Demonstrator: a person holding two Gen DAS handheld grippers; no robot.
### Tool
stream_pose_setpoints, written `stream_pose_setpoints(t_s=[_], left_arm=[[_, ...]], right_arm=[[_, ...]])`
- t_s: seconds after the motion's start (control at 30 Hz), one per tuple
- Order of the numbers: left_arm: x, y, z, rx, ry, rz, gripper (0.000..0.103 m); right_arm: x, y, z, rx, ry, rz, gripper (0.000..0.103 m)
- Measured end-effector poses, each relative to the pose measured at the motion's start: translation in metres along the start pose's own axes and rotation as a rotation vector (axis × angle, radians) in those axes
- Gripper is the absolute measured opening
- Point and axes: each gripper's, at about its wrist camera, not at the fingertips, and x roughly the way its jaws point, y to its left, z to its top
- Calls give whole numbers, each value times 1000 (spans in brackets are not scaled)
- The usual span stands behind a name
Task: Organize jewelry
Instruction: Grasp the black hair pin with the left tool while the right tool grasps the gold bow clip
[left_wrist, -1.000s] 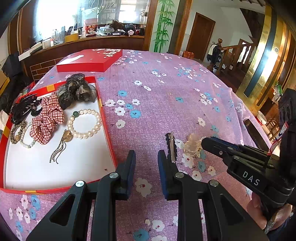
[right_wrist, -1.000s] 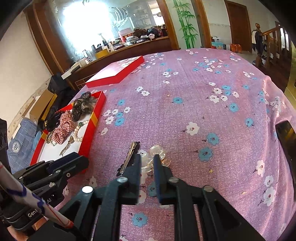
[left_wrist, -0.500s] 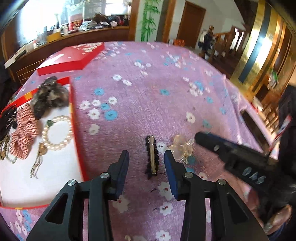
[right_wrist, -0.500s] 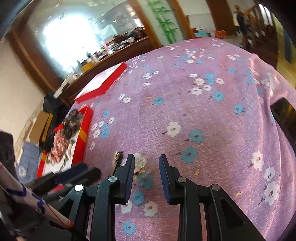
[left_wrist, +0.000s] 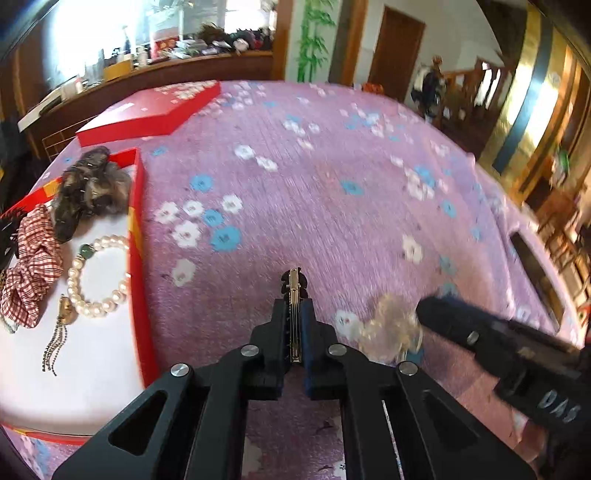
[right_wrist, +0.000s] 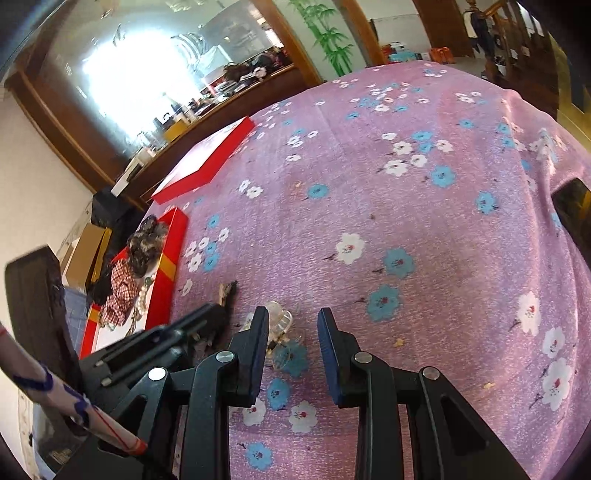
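Observation:
My left gripper is shut on a black and gold hair clip on the purple flowered tablecloth; the clip's tip also shows in the right wrist view. A clear plastic claw clip lies just right of it. My right gripper is open, and the clear claw clip lies by its left finger. The red tray at left holds a pearl bracelet, a plaid scrunchie, a dark scrunchie and a tassel earring.
A red box lid lies at the far left of the table and shows in the right wrist view too. A wooden counter with clutter stands behind. The table edge drops off at right.
My left gripper has moved forward and closed on the black hair clip. My right gripper has opened wider and shifted so the clear claw clip lies by its left finger.

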Motion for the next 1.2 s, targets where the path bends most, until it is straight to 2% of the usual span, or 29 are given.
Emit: stream_pose_setpoints(t_s=[0.13,0.23,0.33,0.73,0.9,1.2], left_arm=[[-20,9,5,-30,-107,31,6],[-23,12,7,-40,-120,34,6],[-27,16,9,-53,-137,26,7],[-33,24,9,-79,-149,7,7],[-33,24,9,-78,-152,11,7],[-33,24,9,-73,-152,12,7]], right_arm=[[8,9,-1,-40,26,-6,30],[11,14,-2,-66,31,-14,32],[18,18,-3,-84,59,-5,39],[24,51,-18,-267,81,-3,39],[18,52,-18,-272,57,17,29],[3,40,-11,-200,-18,11,28]])
